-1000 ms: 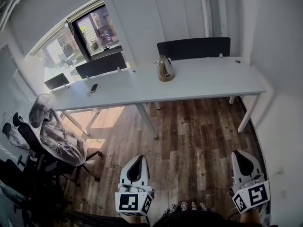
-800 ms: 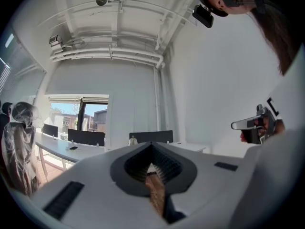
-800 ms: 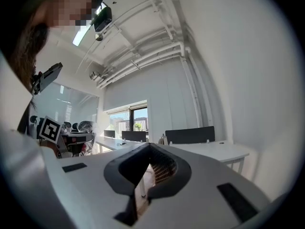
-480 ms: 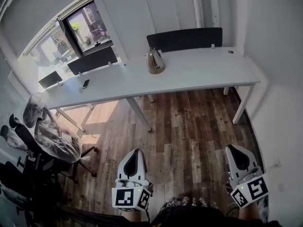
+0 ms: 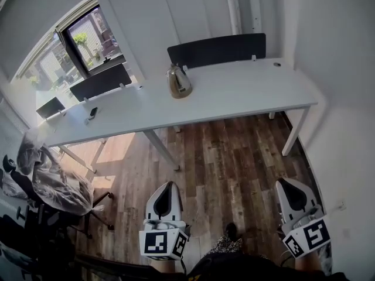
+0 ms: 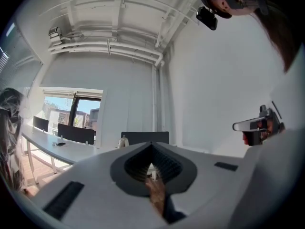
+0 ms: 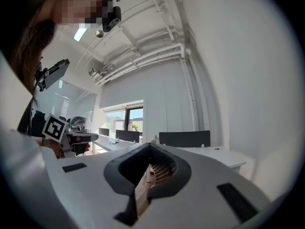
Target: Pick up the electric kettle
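The electric kettle (image 5: 179,82), shiny metal with a dark handle, stands on the long white desk (image 5: 246,92) near its far edge. It shows small and distant in the left gripper view (image 6: 124,140) and in the right gripper view (image 7: 154,139). My left gripper (image 5: 169,184) is held low over the wooden floor, far short of the desk, with its jaws shut and nothing in them. My right gripper (image 5: 285,182) hangs at the same height further right, also shut and empty. Both point level toward the desk.
Black divider panels (image 5: 217,48) stand along the desk's far side. A phone (image 5: 92,112) lies on the desk at left. An office chair draped with cloth (image 5: 53,183) is at the left. White desk legs (image 5: 293,132) stand ahead, and a wall is close on the right.
The head view has swung, so the kettle and desk now sit further left in it. Both grippers stay shut and low. A shoe has come into view between them.
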A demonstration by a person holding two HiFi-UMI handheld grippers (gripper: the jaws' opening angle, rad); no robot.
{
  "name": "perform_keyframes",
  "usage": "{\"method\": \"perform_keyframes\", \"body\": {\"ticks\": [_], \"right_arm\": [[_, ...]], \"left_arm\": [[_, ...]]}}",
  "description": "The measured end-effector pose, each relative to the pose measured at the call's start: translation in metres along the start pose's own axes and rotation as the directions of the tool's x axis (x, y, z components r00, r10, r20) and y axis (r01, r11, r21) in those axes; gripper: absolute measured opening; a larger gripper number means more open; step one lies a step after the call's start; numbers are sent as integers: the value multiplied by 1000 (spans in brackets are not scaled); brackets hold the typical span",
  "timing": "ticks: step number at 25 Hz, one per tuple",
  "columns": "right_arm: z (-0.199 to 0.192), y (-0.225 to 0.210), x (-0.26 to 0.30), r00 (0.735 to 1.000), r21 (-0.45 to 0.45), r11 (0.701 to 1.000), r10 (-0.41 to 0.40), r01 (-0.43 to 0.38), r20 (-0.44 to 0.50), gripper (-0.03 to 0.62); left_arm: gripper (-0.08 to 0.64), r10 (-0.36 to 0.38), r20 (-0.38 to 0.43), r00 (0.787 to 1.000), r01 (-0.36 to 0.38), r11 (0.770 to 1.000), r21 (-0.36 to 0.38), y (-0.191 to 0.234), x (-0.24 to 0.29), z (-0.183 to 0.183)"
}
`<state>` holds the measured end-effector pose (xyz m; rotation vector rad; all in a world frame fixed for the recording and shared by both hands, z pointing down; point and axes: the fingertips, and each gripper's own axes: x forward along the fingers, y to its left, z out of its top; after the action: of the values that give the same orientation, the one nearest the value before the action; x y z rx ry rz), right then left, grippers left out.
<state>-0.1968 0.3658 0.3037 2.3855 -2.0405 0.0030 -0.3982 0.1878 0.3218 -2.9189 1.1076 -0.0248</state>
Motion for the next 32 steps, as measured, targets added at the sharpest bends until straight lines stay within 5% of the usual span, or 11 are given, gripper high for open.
{"method": "perform_keyframes", "body": {"ticks": [6, 18, 25, 32], "right_arm": [[4, -35, 61, 1000, 10, 1000, -3, 3, 4, 6], [3, -53, 162, 998, 13, 998, 62, -62, -14, 6], [7, -95, 192, 996, 36, 996, 86, -86, 2, 6], [3, -164, 225, 985, 33, 985, 172, -172, -10, 6]], "left_arm": [[2, -12, 17, 1000, 11, 999, 38, 10, 70, 7], [2, 34, -14, 999, -35, 998, -43, 55, 155, 3], [2, 46, -27, 999, -48, 997, -62, 38, 201, 2], [2, 142, -29, 989, -144, 988, -64, 2, 244, 2]]}}
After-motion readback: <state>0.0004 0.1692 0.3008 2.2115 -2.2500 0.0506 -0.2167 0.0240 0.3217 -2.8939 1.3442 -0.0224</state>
